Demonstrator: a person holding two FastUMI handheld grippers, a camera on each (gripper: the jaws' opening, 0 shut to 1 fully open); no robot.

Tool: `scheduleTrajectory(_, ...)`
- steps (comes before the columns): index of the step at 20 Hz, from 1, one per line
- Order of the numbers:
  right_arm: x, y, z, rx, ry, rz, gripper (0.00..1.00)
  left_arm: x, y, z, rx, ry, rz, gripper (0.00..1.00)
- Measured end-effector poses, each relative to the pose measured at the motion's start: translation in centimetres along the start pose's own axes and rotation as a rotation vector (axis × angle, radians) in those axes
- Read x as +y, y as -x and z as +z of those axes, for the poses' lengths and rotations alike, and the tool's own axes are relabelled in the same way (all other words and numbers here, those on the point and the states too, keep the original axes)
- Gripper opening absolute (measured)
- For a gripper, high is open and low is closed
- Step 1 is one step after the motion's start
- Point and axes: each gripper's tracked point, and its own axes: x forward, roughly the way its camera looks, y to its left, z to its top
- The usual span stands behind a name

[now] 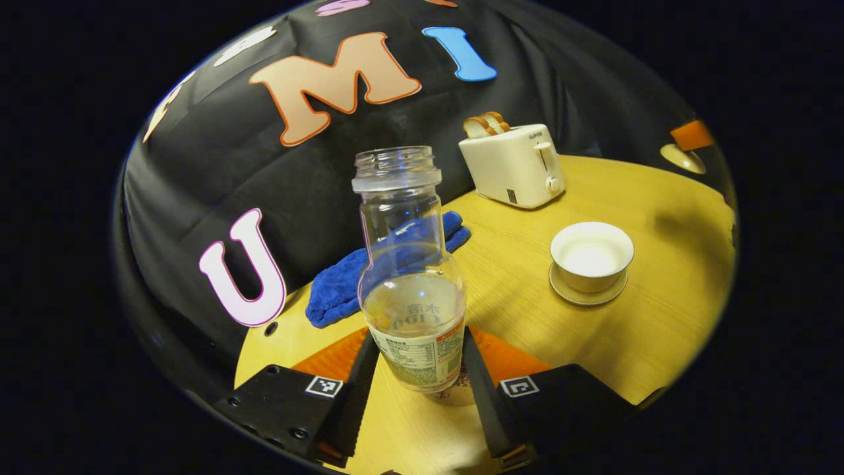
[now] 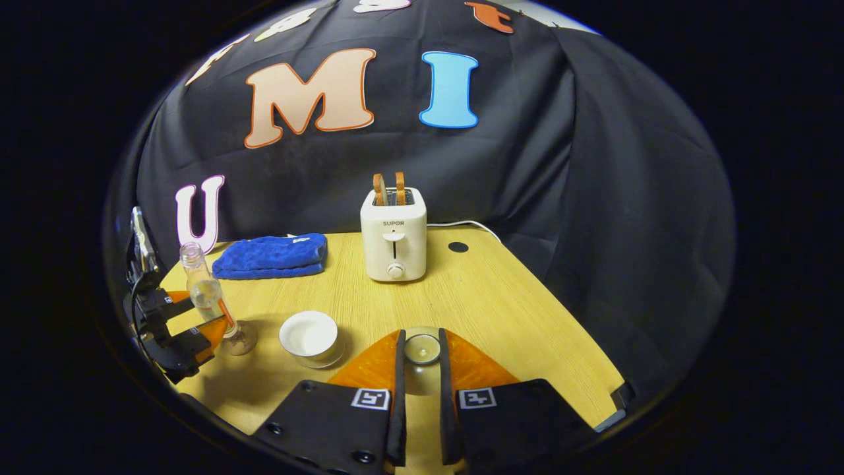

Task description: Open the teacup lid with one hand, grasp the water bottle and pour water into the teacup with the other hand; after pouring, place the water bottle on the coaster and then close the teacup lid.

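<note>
Fingers of the left gripper (image 1: 417,369) squeeze one bottle (image 1: 410,277); the right gripper (image 2: 421,369) pinches one lid (image 2: 422,348), table edge near.

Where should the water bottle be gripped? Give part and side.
Grip the water bottle on its wide labelled lower body, coming in level from the side, as the left gripper does now. It stands upright with an open neck and water inside, so a side hold low down likely keeps it steady.

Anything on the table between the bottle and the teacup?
Nothing: bare tabletop between the water bottle and the teacup, seen in the left gripper view.
</note>
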Motion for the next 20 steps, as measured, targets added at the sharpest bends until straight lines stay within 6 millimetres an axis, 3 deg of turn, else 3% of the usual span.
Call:
scheduleTrajectory(10, -0.6, -0.7, -2.4, 0.025, -0.051, 0.05, 0.22, -2.6, -0.3, -0.2, 0.117, -0.368, -0.08, 0.71)
scheduleTrajectory(20, -2.7, -1.3, -3.7, 0.037, -0.085, 0.063, 0.22, -2.8, -1.2, -0.2, 0.261, -0.695, -0.119, 0.71)
